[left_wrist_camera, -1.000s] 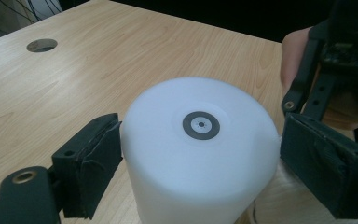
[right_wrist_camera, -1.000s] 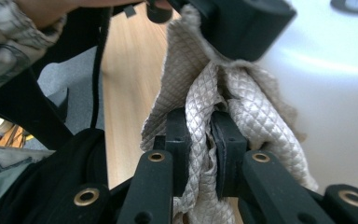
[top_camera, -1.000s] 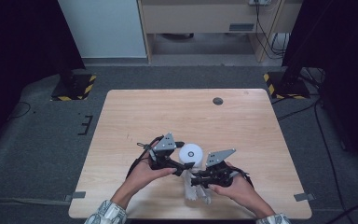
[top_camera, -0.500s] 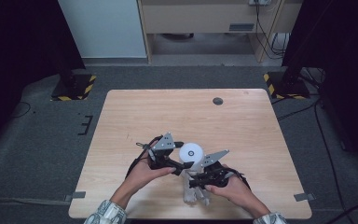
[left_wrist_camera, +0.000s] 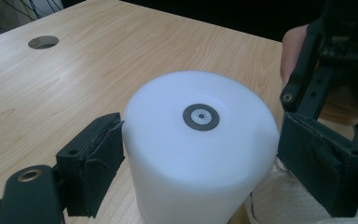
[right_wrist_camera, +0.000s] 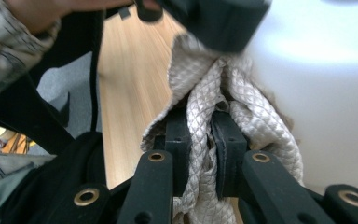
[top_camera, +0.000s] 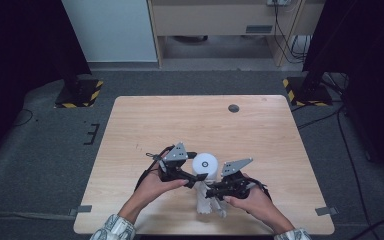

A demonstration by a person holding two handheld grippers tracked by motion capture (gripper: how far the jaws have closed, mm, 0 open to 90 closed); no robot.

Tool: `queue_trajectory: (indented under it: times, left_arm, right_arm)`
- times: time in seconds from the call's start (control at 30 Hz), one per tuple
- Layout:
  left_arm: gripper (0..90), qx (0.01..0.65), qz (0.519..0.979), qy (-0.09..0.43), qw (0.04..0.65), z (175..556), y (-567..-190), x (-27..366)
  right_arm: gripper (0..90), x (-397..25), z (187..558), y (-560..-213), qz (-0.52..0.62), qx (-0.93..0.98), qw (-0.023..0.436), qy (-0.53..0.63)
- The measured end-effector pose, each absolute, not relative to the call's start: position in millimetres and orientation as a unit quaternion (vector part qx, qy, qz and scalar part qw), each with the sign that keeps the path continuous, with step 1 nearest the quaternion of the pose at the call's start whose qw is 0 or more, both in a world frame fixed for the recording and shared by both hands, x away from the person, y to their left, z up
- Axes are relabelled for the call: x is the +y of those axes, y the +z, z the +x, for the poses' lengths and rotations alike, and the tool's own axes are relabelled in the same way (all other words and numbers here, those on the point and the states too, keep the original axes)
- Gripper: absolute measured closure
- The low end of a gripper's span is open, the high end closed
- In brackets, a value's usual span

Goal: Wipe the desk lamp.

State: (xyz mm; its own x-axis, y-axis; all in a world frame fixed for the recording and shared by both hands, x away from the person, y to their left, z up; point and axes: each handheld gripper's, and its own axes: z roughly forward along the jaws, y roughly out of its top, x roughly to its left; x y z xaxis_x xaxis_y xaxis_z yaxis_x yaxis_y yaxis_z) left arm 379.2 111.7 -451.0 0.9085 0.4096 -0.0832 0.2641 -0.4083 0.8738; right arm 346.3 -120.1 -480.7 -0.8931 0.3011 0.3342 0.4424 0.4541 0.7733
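From above, near the front middle of the wooden table [top_camera: 145, 125], a white cylinder [top_camera: 204, 164] stands upright, dark round mark on its top. My left gripper [top_camera: 192, 179] sits against its left side, my right gripper [top_camera: 211, 192] just in front of it, on a pale cloth [top_camera: 203, 202] bunched at the cylinder's foot and trailing toward the table's near edge. Small round hole [top_camera: 233, 108] in the table far back, well apart. Left gripper view: white cylinder [left_wrist_camera: 200, 154] stands between my jaws; left pad touches its side, right pad is at or just off the other side, contact hard to tell. My left gripper [left_wrist_camera: 200, 158] is spread wide around it, table hole [left_wrist_camera: 43, 42] top left. Right gripper view: my right gripper [right_wrist_camera: 205, 144] is clamped narrow on a fold of the quilted cloth [right_wrist_camera: 203, 107], which runs up against the cylinder [right_wrist_camera: 321, 84] at right; the other gripper's pad hangs blurred over the cloth's top.
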Motion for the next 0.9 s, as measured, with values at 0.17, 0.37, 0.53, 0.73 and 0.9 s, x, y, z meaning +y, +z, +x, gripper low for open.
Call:
queue_trajectory:
  times: [0.17, 0.37, 0.53, 0.73, 0.9]
  left_arm:
    - [14.4, 0.201, 0.836, 0.073, 0.506, 379, -451, 112]
    - [14.4, 0.201, 0.837, 0.073, 0.504, 379, -452, 111]
    - [14.3, 0.2, 0.838, 0.074, 0.502, 379, -452, 112]
    - [14.2, 0.201, 0.839, 0.076, 0.5, 378, -453, 111]
    - [14.2, 0.2, 0.839, 0.076, 0.499, 378, -453, 111]
  right_arm:
    - [78.9, -125, 346, -476, -0.217, -0.846, 0.072, -0.481]
    - [78.9, -125, 349, -485, -0.223, -0.852, 0.075, -0.468]
    - [79.0, -125, 350, -493, -0.228, -0.858, 0.076, -0.453]
    - [79.2, -130, 347, -488, -0.225, -0.858, 0.067, -0.458]
    - [79.3, -145, 346, -483, -0.239, -0.851, 0.053, -0.464]
